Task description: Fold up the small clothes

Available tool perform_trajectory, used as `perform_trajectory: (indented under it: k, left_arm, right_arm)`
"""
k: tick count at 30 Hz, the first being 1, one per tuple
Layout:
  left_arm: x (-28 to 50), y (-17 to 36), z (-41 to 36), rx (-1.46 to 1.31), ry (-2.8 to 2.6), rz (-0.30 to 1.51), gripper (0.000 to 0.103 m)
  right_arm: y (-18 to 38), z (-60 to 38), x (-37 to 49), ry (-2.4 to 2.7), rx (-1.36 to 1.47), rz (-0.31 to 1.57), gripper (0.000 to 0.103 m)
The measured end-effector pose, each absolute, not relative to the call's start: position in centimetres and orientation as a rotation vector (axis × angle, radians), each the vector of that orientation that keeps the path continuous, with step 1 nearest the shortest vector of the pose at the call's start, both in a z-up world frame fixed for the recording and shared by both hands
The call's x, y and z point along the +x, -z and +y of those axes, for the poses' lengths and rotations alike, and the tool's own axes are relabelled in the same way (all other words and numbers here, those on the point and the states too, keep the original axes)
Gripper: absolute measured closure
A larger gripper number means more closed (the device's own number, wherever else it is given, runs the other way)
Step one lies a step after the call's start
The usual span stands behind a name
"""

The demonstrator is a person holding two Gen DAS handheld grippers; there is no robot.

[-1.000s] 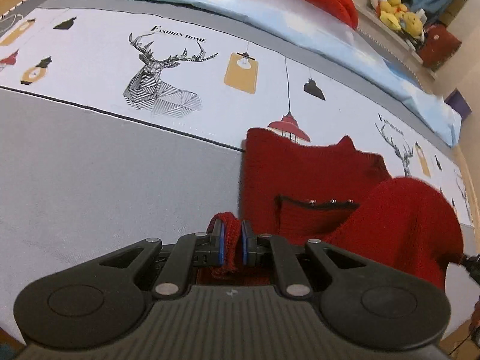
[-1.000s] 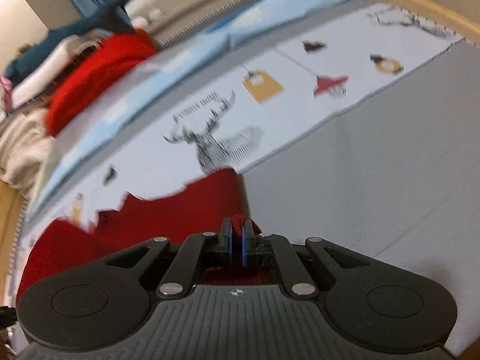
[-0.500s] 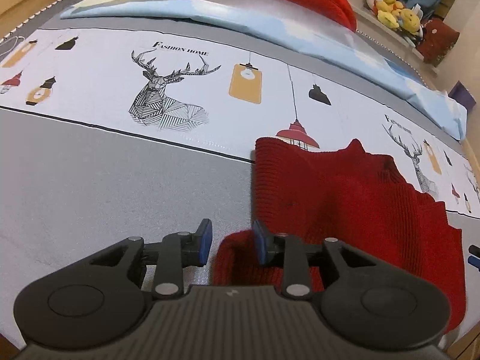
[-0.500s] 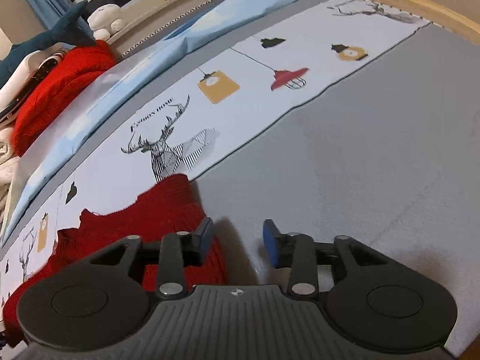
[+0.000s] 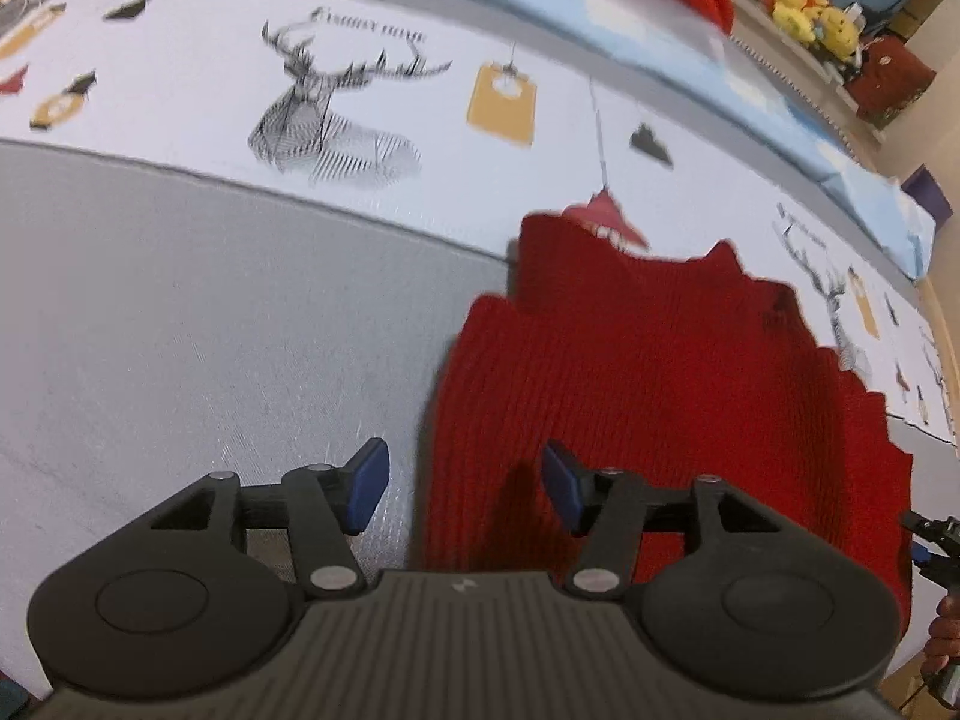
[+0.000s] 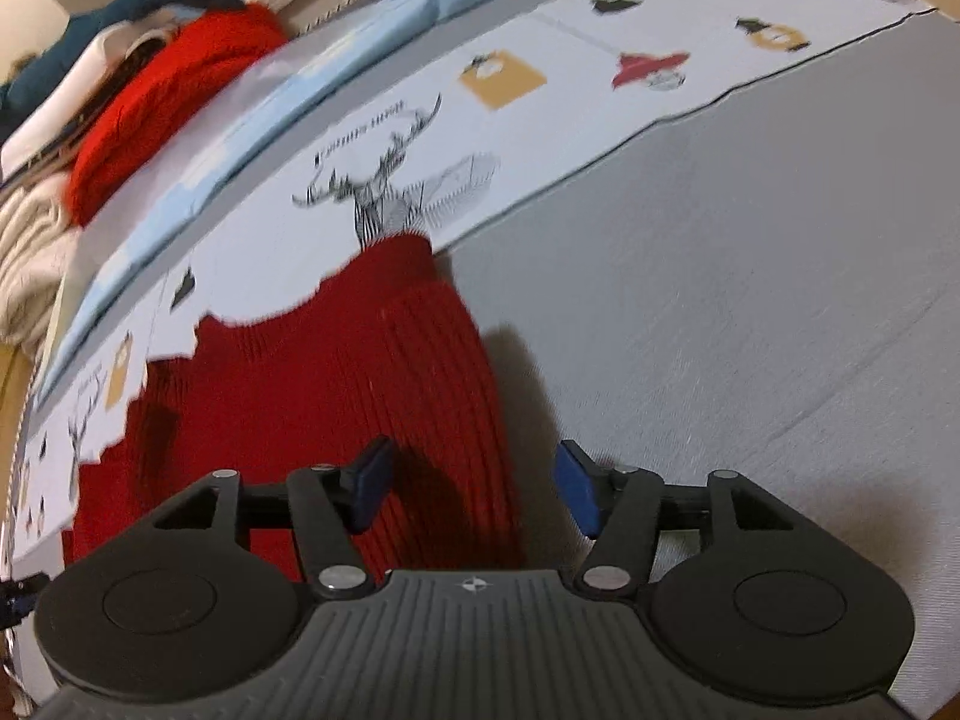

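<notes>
A small red knitted sweater point(image 5: 648, 360) lies folded flat on the grey and white printed sheet point(image 5: 180, 300). It also shows in the right wrist view point(image 6: 336, 396). My left gripper point(image 5: 465, 489) is open and empty, just above the sweater's near left edge. My right gripper point(image 6: 474, 495) is open and empty, just above the sweater's near right edge. The far tip of the other gripper point(image 5: 933, 540) shows at the right edge of the left wrist view.
A light blue blanket point(image 5: 660, 72) and a red knit pile point(image 6: 162, 102) lie at the far side of the bed. Yellow plush toys point(image 5: 810, 6) sit on a shelf beyond. Cream and teal clothes point(image 6: 30, 240) are stacked far left in the right wrist view.
Both grippers were shut on the sweater's lower part one second ago. They laid it over, opened and let go, and now stand wider open and drawn back slightly.
</notes>
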State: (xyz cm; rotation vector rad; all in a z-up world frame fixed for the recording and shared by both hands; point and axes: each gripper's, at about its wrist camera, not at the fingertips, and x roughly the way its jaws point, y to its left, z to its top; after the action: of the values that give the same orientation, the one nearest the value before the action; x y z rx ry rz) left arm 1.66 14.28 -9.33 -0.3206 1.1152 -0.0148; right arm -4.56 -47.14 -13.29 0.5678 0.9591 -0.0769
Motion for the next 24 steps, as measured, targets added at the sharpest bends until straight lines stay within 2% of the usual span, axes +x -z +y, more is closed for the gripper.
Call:
perform_trajectory:
  k: [4,5,6,7,8,9,10,15,19,22,24]
  left_arm:
    - [1.7,11.3,14.6,-0.385,0.043,1.129,0.045]
    - [1.7,11.6,14.7,-0.423,0.065,1.122,0.054]
    - [1.8,11.7,14.7,-0.441,0.084,1.113,0.068]
    - [1.8,11.6,14.6,-0.44,0.094,1.099,0.079]
    - [1.7,11.3,14.4,-0.411,0.094,1.08,0.091]
    - [1.7,10.8,14.2,-0.378,0.09,1.06,0.092]
    - [1.7,10.3,14.1,-0.352,0.086,1.036,0.093]
    - [0.8,5.4,15.3,-0.358,0.062,0.798,0.093]
    - [1.2,4.0,14.7,-0.282,0.015,0.669,0.093]
    - [2.4,4.6,14.2,-0.259,-0.003,0.668,0.093]
    - [3.9,6.3,13.6,-0.245,-0.011,0.758,0.087]
  right_arm:
    - [14.0,-47.4,-4.5,0.084,0.603,0.958,0.038]
    - [14.1,-47.4,-4.5,0.081,0.611,0.957,0.041]
    - [14.0,-47.3,-4.3,0.06,0.623,0.951,0.056]
    - [13.8,-47.1,-4.3,0.03,0.632,0.942,0.065]
    - [13.6,-46.9,-4.2,0.009,0.626,0.933,0.078]
    - [13.1,-46.4,-4.2,0.003,0.592,0.918,0.088]
    - [12.5,-46.1,-4.3,0.006,0.549,0.896,0.092]
    - [7.4,-46.5,-5.8,0.032,0.543,0.592,0.093]
    - [5.0,-45.0,-5.5,0.052,0.448,0.439,0.093]
    - [4.9,-44.8,-3.9,0.058,0.434,0.423,0.093]
    - [5.9,-44.4,-2.0,0.089,0.401,0.479,0.093]
